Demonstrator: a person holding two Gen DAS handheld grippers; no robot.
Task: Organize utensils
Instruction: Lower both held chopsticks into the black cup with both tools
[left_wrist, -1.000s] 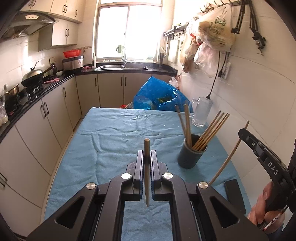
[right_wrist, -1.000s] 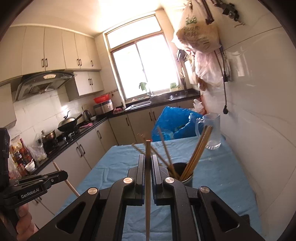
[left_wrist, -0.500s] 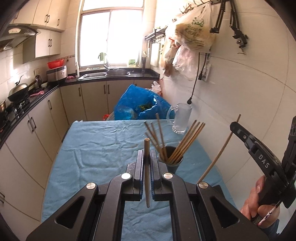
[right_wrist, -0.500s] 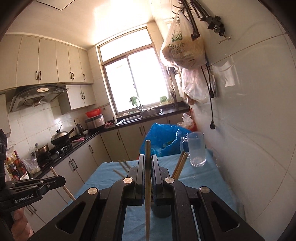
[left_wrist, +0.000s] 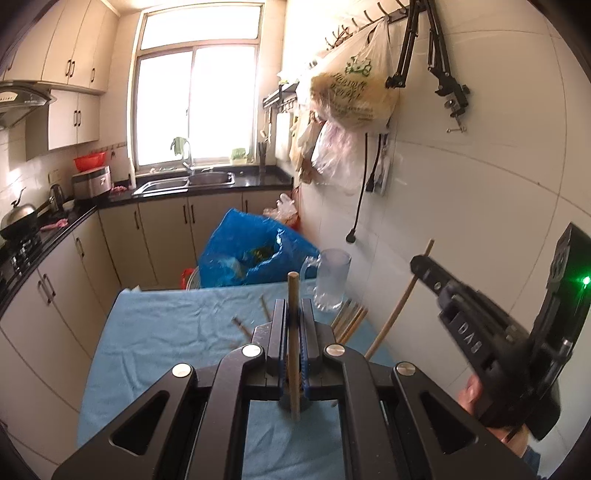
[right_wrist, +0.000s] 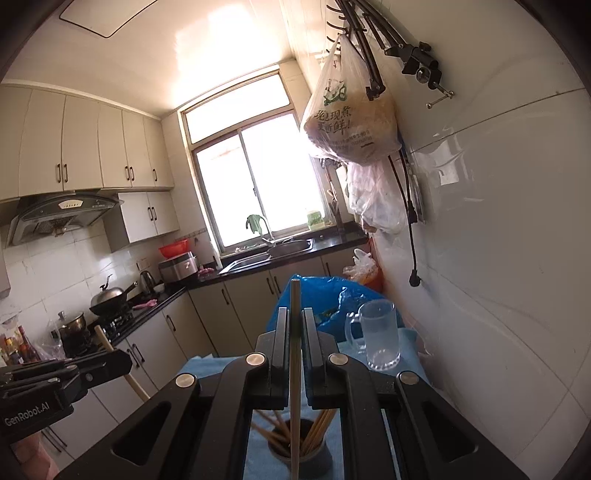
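Observation:
My left gripper (left_wrist: 293, 310) is shut on a wooden chopstick (left_wrist: 293, 354) that stands upright between its pads. The right gripper (right_wrist: 294, 317) is likewise shut on a chopstick (right_wrist: 294, 369); it also shows at the right of the left wrist view as the right gripper (left_wrist: 419, 264) with its slanted chopstick (left_wrist: 391, 321). Directly under the right gripper, a dark holder cup (right_wrist: 295, 456) with several chopsticks stands on the blue cloth. In the left wrist view my own gripper hides the cup, and only chopstick tips (left_wrist: 351, 319) stick out. The left gripper (right_wrist: 110, 363) is at lower left in the right wrist view.
A glass mug (right_wrist: 380, 339) stands at the far right of the blue-clothed table (left_wrist: 166, 332), near the tiled wall. A blue plastic bag (left_wrist: 247, 254) sits behind the table's far edge. Kitchen cabinets and a stove line the left side. Bags hang from wall hooks above.
Both grippers have risen with their chopsticks. The holder cup has slid down in both views and now sits beneath or behind the grippers. The grips are unchanged.

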